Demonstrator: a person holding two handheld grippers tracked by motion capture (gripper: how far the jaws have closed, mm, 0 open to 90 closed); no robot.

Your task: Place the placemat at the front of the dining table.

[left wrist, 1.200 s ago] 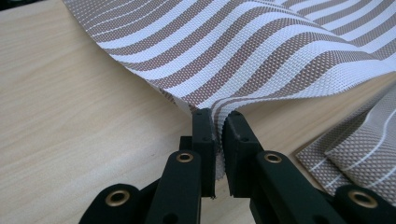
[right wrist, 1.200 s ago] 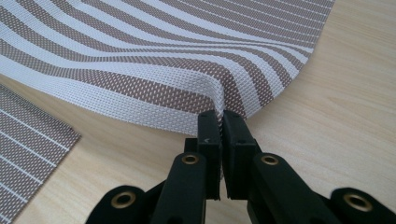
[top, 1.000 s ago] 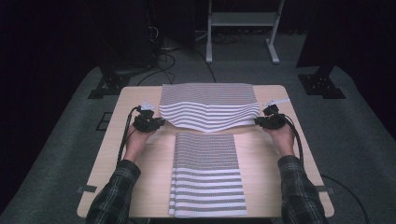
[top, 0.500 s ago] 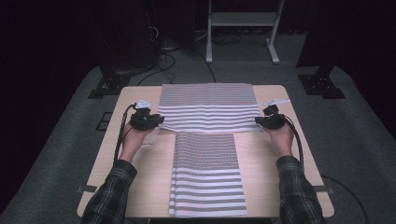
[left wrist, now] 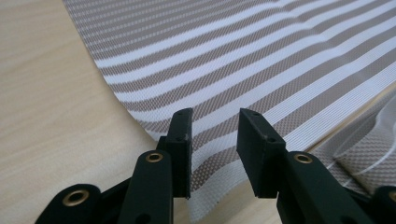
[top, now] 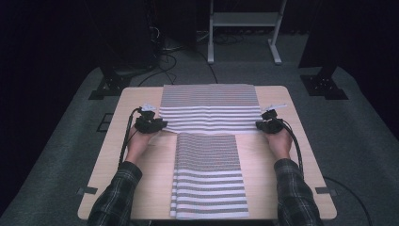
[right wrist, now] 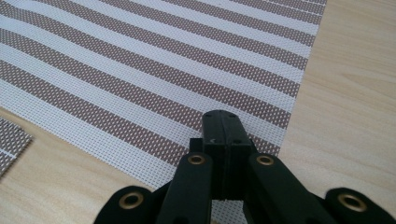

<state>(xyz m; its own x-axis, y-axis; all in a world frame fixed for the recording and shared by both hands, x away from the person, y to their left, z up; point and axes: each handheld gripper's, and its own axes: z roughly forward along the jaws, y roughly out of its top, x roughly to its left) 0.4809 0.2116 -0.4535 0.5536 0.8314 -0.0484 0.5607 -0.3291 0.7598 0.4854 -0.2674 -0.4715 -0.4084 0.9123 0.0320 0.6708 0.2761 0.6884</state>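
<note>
The striped mat (top: 210, 107) lies flat across the far half of the table (top: 141, 155), long side running left to right; 1 claw sits at each near corner. The right gripper (right wrist: 223, 122) is clamped on its corner; the left gripper (left wrist: 215, 133) is loose, jaws just opening, corner between them, not pinched.

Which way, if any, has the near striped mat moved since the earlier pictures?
No. The near striped mat lies where it did, its near end at the table's front edge as before.
</note>
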